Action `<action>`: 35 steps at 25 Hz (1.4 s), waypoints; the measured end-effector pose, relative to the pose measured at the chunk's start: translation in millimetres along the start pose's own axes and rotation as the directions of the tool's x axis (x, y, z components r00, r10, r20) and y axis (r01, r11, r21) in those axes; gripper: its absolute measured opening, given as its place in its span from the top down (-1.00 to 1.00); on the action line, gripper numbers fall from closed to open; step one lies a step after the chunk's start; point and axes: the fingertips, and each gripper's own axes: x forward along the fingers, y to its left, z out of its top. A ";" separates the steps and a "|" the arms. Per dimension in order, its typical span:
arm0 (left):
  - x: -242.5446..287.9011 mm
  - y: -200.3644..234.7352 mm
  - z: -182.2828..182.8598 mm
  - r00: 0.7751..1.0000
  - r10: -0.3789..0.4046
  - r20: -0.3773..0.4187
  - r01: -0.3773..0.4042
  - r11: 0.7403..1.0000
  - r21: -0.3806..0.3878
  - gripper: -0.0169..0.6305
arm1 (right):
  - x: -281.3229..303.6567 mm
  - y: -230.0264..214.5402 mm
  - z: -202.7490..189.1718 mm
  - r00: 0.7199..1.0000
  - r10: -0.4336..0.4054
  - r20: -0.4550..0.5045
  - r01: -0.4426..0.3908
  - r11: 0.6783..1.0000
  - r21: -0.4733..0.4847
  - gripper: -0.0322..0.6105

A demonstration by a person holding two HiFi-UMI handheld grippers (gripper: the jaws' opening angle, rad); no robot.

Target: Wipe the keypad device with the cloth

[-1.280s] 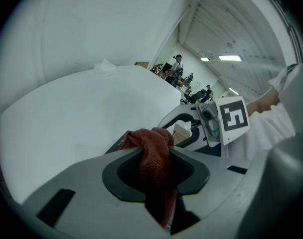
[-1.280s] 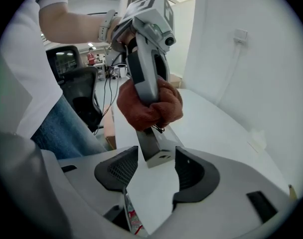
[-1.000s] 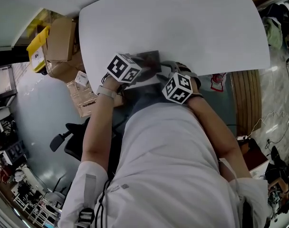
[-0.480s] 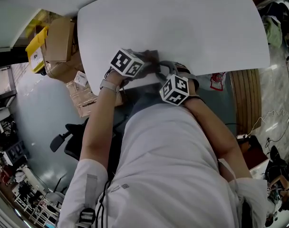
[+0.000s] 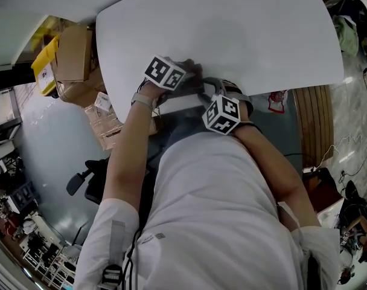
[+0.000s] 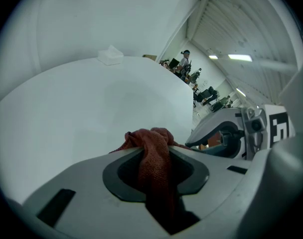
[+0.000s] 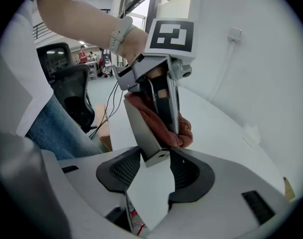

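Note:
In the right gripper view a grey wedge-shaped keypad device [image 7: 140,128] stands tilted over the white table [image 5: 232,35]. My right gripper [image 7: 156,166] is shut on its lower end; its jaws have just been closing with the device between them. My left gripper [image 7: 172,128] is shut on a red cloth [image 7: 159,119] and presses the cloth against the device's face. The left gripper view shows the cloth [image 6: 154,146] bunched between the left gripper's [image 6: 156,158] jaws. In the head view the left gripper [image 5: 168,72] and the right gripper [image 5: 224,113] meet at the table's near edge.
Cardboard boxes [image 5: 75,53] and a yellow bin [image 5: 43,62] sit on the floor left of the table. A black office chair [image 5: 90,177] stands beside my left arm. A crumpled white tissue [image 6: 110,56] lies at the table's far side.
My left gripper has slid with the cloth up and to the right in the head view, further over the device. The right gripper has stayed where it was.

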 end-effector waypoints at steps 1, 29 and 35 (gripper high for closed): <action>1.9 2.5 1.0 1.000 0.003 -0.001 -0.003 1.000 -0.004 0.61 | 0.2 0.0 0.1 1.000 0.003 -0.005 -0.003 1.000 0.003 0.31; 45.2 56.8 17.3 0.999 0.035 -0.035 -0.038 0.994 -0.101 0.61 | 1.0 1.2 -2.7 0.999 0.009 -0.043 -0.007 0.999 0.037 0.31; 47.2 59.5 20.7 0.999 0.040 -0.037 -0.043 0.994 -0.097 0.61 | 0.8 -0.9 -3.2 0.999 0.013 -0.042 -0.011 0.999 0.050 0.31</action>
